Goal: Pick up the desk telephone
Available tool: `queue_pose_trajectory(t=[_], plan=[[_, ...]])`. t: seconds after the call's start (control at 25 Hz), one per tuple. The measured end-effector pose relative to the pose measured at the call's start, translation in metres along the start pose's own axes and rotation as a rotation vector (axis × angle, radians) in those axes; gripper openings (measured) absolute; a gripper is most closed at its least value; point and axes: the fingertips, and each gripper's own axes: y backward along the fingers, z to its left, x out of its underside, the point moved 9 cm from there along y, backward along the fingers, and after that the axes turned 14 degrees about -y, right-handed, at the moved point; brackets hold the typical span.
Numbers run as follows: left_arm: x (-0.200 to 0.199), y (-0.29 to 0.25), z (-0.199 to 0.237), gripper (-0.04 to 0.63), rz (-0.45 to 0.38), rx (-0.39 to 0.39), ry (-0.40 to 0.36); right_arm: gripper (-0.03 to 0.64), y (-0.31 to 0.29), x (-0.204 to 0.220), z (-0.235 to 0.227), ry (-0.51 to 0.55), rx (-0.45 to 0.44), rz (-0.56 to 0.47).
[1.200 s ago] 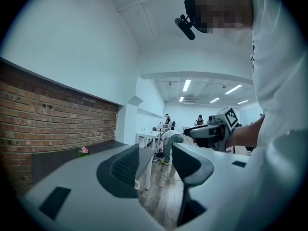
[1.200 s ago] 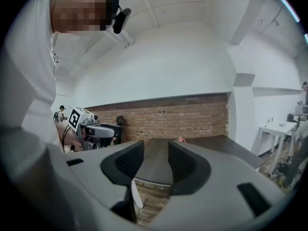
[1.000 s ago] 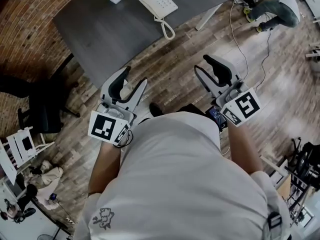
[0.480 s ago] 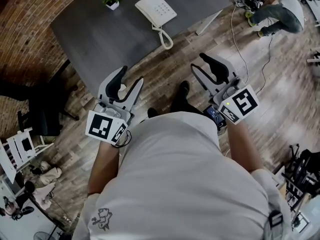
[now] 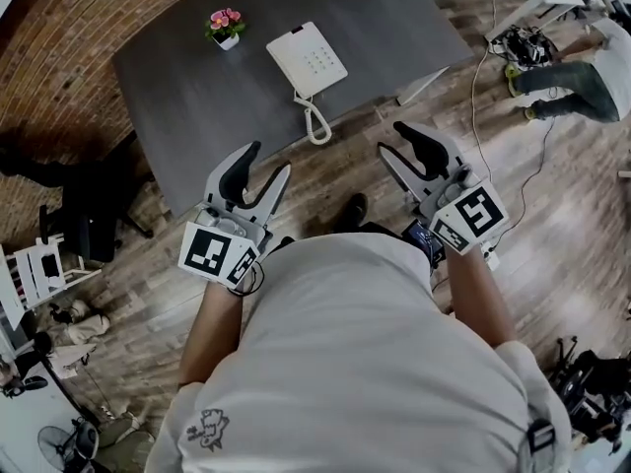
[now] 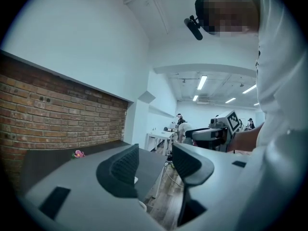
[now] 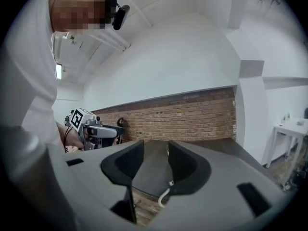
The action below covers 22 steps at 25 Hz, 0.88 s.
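**Telephone untouched on the counter; both grippers empty at its near edge**

Far left, a black chair [image 5: 87, 215] stands on the wooden floor [image 5: 345, 166] beside the left corner of the counter [image 5: 197, 97], which narrows that side. A small flower pot [image 5: 226, 26] sits toward the back of the counter, well apart from the telephone; judged no hindrance to a grasp.

The left gripper [image 5: 266, 164] is held roughly level at the near edge. Its fingers [image 6: 120, 170] stand moderately apart with nothing between them; judged ready for an approach, not yet for a grasp.

The telephone [image 5: 308, 60] lies flat near the right front of the counter, ahead of and between the two grippers. Its coiled cord [image 5: 314, 121] hangs over the near edge; judged a snag risk for a low approach from the front.

The right gripper [image 5: 402, 144] hangs over the floor near the counter's right front corner. Its fingers [image 7: 185, 167] are likewise apart and empty, with the cord showing below them.

Further right, cables [image 5: 523, 39] lie on the floor, well apart from the working path. The counter surface around the telephone carries nothing else; room on both flanks is judged sufficient.
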Motion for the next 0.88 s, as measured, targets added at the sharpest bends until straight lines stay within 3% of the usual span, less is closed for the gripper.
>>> queue_pose_trajectory(t=[0.44,0.88], plan=[[-0.007,-0.084,-0.033,0.233,0.027,-0.01,0.015,0.164,0.035,-0.005,-0.081,-0.052,-0.011,-0.005],[0.004,-0.119,-0.003,0.238,0.017,0.0,0.031,0.17,0.011,-0.017,-0.101,-0.042,-0.012,0.011]])
